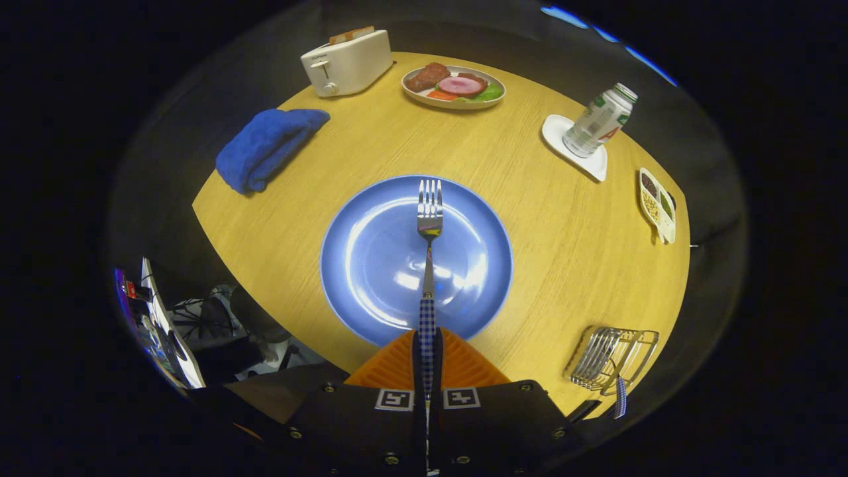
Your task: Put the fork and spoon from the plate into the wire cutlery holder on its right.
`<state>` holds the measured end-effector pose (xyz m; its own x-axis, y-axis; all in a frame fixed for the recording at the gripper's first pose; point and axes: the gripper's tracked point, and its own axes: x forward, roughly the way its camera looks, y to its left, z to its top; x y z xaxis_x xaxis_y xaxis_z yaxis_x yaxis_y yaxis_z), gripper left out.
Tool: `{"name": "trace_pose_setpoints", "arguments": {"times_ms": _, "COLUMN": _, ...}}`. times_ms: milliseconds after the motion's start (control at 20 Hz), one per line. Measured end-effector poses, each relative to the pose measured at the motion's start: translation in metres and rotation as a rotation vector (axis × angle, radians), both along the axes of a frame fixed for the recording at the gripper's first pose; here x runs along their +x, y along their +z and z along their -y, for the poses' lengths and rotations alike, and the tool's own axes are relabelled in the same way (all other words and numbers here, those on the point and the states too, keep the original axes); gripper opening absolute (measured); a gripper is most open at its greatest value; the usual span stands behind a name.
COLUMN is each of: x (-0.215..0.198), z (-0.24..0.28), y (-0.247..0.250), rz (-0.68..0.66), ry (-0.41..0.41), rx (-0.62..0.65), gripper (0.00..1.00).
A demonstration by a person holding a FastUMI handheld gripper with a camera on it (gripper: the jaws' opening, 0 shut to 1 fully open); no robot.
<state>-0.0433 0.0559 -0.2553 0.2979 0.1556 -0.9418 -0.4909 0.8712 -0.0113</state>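
Note:
My gripper (427,344) is shut on the checked handle of the fork (429,218), which sticks straight out ahead of the fingers, tines forward, held above the blue plate (371,265). The plate lies on the round wooden table just beyond the fingers and has nothing else on it. The wire cutlery holder (613,358) stands to the right of the plate near the table's edge. A checked handle (621,397) pokes out of it toward me; I take it for the spoon, its bowl hidden inside the wires.
At the back stand a white toaster (346,63) and a plate of food (454,86). A blue cloth (268,147) lies back left. A can (600,120) on a white coaster and a small divided dish (657,205) sit back right.

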Motion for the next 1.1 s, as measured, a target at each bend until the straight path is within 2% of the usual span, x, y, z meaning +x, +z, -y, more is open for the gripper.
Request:
{"name": "trace_pose_setpoints", "arguments": {"times_ms": 600, "x": -0.029, "z": 0.088, "y": 0.026, "rz": -0.025, "ry": -0.212, "rx": -0.033, "gripper": 0.02}}
{"name": "trace_pose_setpoints", "arguments": {"times_ms": 800, "x": -0.042, "z": 0.130, "y": 0.038, "rz": -0.056, "ry": -0.249, "rx": -0.109, "gripper": 0.02}}
{"name": "trace_pose_setpoints", "arguments": {"times_ms": 1100, "x": -0.072, "z": 0.183, "y": 0.051, "rz": -0.172, "ry": -0.286, "rx": -0.215, "gripper": 0.02}}
